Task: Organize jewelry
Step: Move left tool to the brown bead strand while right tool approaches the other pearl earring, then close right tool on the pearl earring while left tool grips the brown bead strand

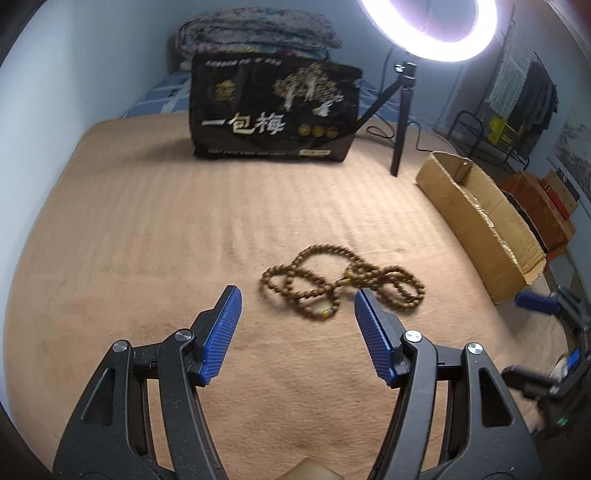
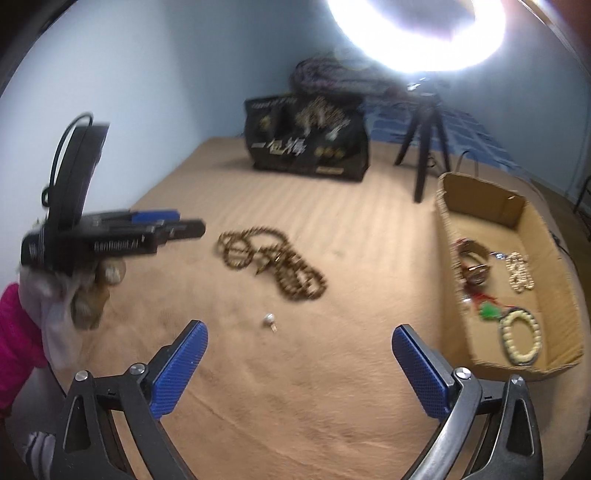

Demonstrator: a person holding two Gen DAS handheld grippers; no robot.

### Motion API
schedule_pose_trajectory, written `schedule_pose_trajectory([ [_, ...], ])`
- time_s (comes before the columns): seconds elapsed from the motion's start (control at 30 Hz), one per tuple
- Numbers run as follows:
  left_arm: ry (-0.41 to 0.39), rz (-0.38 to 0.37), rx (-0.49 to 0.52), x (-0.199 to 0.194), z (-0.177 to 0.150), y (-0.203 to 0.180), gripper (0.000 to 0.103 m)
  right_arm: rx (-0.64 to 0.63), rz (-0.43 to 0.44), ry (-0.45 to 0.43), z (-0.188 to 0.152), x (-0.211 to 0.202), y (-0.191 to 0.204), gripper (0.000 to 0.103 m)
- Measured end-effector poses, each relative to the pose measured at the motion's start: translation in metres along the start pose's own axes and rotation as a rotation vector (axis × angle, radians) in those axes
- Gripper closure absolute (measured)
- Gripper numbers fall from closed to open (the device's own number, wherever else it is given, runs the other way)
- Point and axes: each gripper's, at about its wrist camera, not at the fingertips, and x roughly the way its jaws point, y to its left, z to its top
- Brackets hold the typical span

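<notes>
Left gripper [image 1: 297, 299]: jaws apart, nothing between the blue pads [image 1: 225, 332], not touching anything. It hangs over the tan blanket [image 1: 147, 229], angled down, short of the brown bead necklace [image 1: 341, 282]. In the right wrist view the same gripper [image 2: 177, 221] shows side-on at the left edge, held by a hand [image 2: 92, 291] with a pink sleeve [image 2: 14, 332] behind it.

Brown bead necklace: lying tangled in loops on the blanket, about mid-bed, nearer the right edge than the left. Free of both grippers.

A small silver piece [image 2: 269, 319] sits alone on the blanket, just in front of the necklace on the near side, between necklace and right gripper.

Right gripper [image 2: 300, 363]: jaws spread wide, empty, pads clear of the blanket as far as the view shows. Blurred frame.

Far edge of the bed: black bag [image 1: 275, 110] with white characters, upright. Folded quilt [image 1: 255, 31] behind it. Black tripod [image 1: 400, 122] to its right carrying a lit ring light [image 1: 428, 26].

Right edge of the bed: open cardboard box [image 2: 454, 206], long side along the edge. Inside it: a pale bead bracelet [image 2: 521, 341] at the near end, a green pendant [image 2: 489, 311] on red cord beside it, a cream bead strand [image 2: 519, 272] further back, a dark reddish piece [image 2: 474, 266] against the left wall; too blurred to tell what.
</notes>
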Motion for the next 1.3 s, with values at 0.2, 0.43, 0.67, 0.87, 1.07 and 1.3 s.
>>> schedule_pose_trajectory([
  [0.2, 0.011, -0.007, -0.031, 0.010, -0.004, 0.011, 0.037, -0.006, 0.009, 0.042, -0.009, 0.033, 0.013, 0.022],
  [0.43, 0.019, -0.014, -0.038, 0.018, -0.004, 0.014, 0.037, 0.000, 0.027, 0.085, -0.011, 0.063, 0.018, 0.043],
  [0.67, 0.015, -0.018, -0.044, 0.023, -0.004, 0.016, 0.037, -0.049, -0.009, 0.098, -0.008, 0.080, 0.027, 0.063],
  [0.87, 0.024, -0.022, -0.045, 0.028, -0.007, 0.019, 0.037, -0.057, -0.041, 0.104, -0.007, 0.089, 0.026, 0.073],
  [1.07, 0.028, -0.024, -0.064, 0.034, -0.006, 0.022, 0.037, -0.062, -0.072, 0.102, -0.011, 0.090, 0.024, 0.087],
  [1.3, 0.040, -0.053, -0.115, 0.046, 0.000, 0.026, 0.037, -0.009, -0.071, 0.090, -0.014, 0.085, 0.006, 0.096],
])
